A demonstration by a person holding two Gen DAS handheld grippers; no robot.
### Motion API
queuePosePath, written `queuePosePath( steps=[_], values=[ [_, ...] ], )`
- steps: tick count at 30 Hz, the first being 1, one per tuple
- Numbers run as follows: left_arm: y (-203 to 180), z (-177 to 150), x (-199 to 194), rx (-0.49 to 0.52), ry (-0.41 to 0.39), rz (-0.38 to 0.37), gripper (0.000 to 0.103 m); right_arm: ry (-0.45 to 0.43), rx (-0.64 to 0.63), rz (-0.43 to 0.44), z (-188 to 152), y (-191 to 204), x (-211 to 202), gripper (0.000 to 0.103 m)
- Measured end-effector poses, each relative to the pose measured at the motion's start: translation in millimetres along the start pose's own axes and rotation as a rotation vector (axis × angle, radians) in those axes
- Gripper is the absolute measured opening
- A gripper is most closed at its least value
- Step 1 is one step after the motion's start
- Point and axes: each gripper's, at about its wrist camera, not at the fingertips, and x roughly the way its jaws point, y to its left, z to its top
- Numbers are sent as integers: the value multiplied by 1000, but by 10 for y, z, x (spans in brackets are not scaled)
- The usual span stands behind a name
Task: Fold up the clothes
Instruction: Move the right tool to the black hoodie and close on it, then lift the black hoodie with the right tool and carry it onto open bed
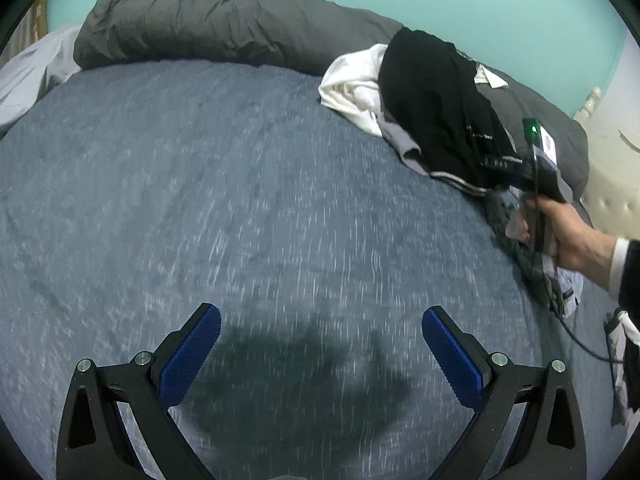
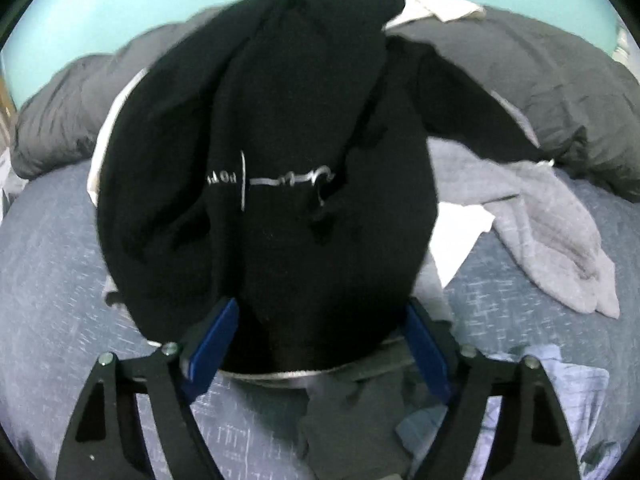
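Left-wrist view: left gripper (image 1: 321, 344) spread wide and empty above bare blue bedspread (image 1: 200, 184); black garment (image 1: 436, 108) lies on a clothes pile at the bed's far right, against the grey duvet (image 1: 208, 20); a hand (image 1: 576, 236) holds the right gripper's handle there. Right-wrist view: right gripper (image 2: 320, 336), jaws apart, straddles the black garment's (image 2: 272, 140) lower edge without pinching it; only here does a grey towel (image 2: 552, 236) show.

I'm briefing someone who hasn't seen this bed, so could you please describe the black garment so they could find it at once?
On the blue bedspread, look to the clothes pile against the rolled grey duvet. The black garment drapes over the top of that pile, above a white garment. It alone is black, with small pale lettering and a pale-striped hem.
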Motion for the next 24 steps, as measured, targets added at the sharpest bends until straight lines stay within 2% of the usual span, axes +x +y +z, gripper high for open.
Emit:
queuePosePath(
  steps=[2, 3, 4, 6, 9, 17, 24],
  values=[
    [6, -75, -11, -9, 1, -5, 103, -6, 5, 11, 5, -12, 17, 57],
    [5, -106, -18, -15, 3, -10, 103, -8, 7, 16, 7, -18, 25, 34],
    [6, -137, -30, -20, 5, -17, 103, -12, 3, 21, 8, -15, 17, 20],
    [-1, -188, -63, -22, 2, -17, 103, -30, -16, 31, 8, 19, -57, 9],
    [-4, -242, -104, -26, 6, -19, 103, -88, -39, 74, 2, 114, -284, 7],
    [-22, -371, -428, -26, -27, -21, 103, -182, -51, 262, -121, 456, -1012, 6],
    [-44, -584, -684, -29, -25, -22, 102, -228, -48, 322, -193, 582, -1475, 5]
  ],
)
